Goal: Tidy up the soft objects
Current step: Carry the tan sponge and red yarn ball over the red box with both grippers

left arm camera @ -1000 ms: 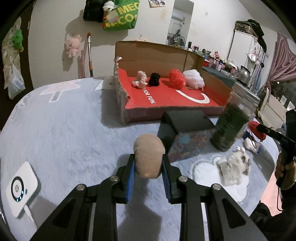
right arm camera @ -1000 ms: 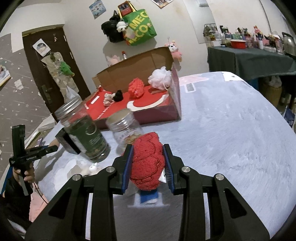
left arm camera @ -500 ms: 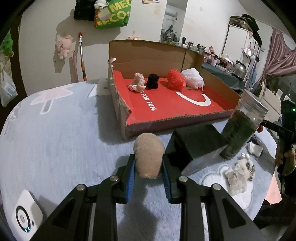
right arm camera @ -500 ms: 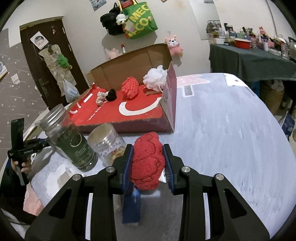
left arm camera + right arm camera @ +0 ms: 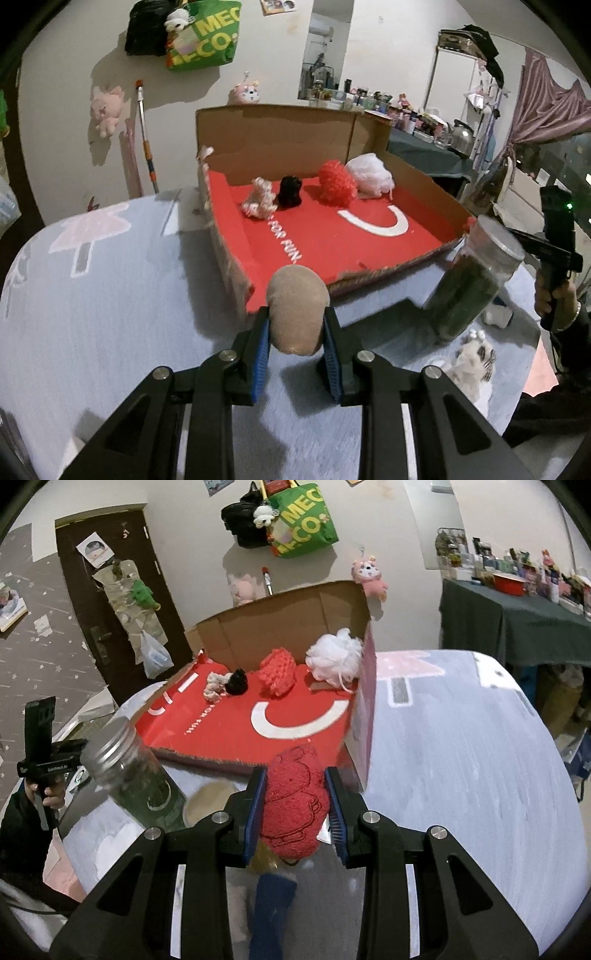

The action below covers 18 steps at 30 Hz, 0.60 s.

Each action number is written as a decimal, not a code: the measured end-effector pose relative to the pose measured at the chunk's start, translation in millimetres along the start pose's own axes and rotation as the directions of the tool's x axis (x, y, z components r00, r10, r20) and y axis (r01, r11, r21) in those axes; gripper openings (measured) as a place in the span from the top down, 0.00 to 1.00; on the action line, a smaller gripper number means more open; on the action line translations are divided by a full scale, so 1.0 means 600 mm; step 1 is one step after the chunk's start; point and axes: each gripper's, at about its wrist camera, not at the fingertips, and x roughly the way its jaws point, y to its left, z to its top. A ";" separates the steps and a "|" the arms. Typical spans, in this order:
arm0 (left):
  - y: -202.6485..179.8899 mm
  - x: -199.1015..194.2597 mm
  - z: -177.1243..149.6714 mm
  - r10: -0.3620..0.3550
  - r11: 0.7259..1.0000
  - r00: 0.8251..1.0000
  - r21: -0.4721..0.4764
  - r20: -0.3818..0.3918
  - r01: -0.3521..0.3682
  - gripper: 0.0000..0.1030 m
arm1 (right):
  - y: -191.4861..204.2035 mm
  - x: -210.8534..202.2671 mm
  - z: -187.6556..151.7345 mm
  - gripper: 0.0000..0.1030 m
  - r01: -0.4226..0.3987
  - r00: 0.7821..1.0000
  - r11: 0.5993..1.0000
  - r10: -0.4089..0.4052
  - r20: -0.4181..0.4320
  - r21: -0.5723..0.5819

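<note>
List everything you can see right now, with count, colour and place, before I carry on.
cardboard box: 1, brown with red floor, on the table
small knit pieces: 2, cream and black, box back left
red knit ball: 1, box back
white mesh pouf: 1, box back corner
lidded jars: 2, clear, in front of the box
white plush: 1, on the table beside the dark jar
green tote bag: 1, on the wall
table: 1, pale blue-grey cover
tan soft object: 1, in the left hand-held gripper
red embossed sponge: 1, in the right hand-held gripper
</note>
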 end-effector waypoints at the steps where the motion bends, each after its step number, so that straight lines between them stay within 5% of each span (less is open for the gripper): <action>1: -0.002 0.002 0.008 -0.008 1.000 1.000 0.005 0.000 0.008 0.73 | 0.002 0.003 0.008 0.71 -0.002 1.000 1.000 0.002 0.000 -0.007; 9: -0.014 0.043 0.074 -0.002 1.000 0.999 0.019 -0.046 0.003 0.73 | 0.012 0.027 0.075 0.71 -0.021 1.000 1.000 0.021 0.013 -0.024; 18: -0.015 0.138 0.138 0.072 0.997 0.980 0.006 -0.186 -0.072 0.73 | 0.037 0.131 0.154 0.71 0.103 0.990 0.990 -0.112 -0.088 -0.095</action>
